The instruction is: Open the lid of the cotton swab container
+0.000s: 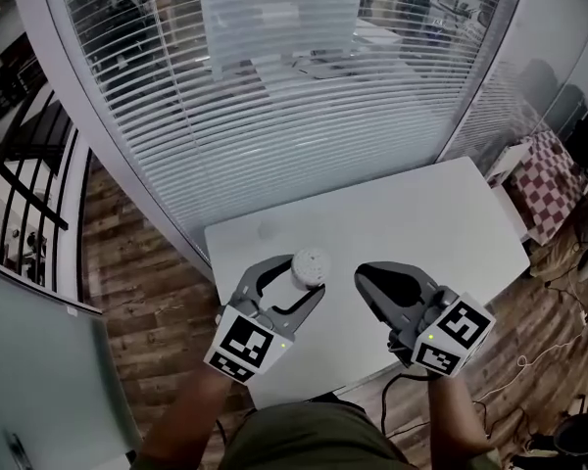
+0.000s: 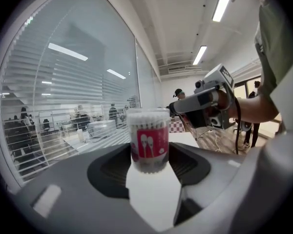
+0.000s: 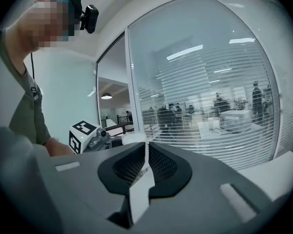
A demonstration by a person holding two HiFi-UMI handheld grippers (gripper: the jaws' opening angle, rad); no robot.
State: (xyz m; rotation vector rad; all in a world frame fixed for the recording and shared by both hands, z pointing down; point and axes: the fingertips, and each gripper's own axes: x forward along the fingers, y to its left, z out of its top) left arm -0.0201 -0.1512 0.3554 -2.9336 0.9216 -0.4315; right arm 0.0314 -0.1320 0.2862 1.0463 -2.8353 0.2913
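Swab container (image 1: 309, 268) is standing upright on the surface (image 1: 431, 223), close to its near left edge, with the lid (image 1: 311, 259) on. Left claw (image 1: 304, 275) is clamping the container at its sides, jaws wide. Right claw (image 1: 366, 274) is hovering just to its right, jaws pressed together, holding nothing. Blinds (image 1: 294, 96) are hanging behind glass beyond the far edge.

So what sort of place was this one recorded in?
Most likely an open-plan office: a glass partition with horizontal blinds, people and desks visible beyond it, ceiling strip lights, and a plain white table on wood-look flooring.
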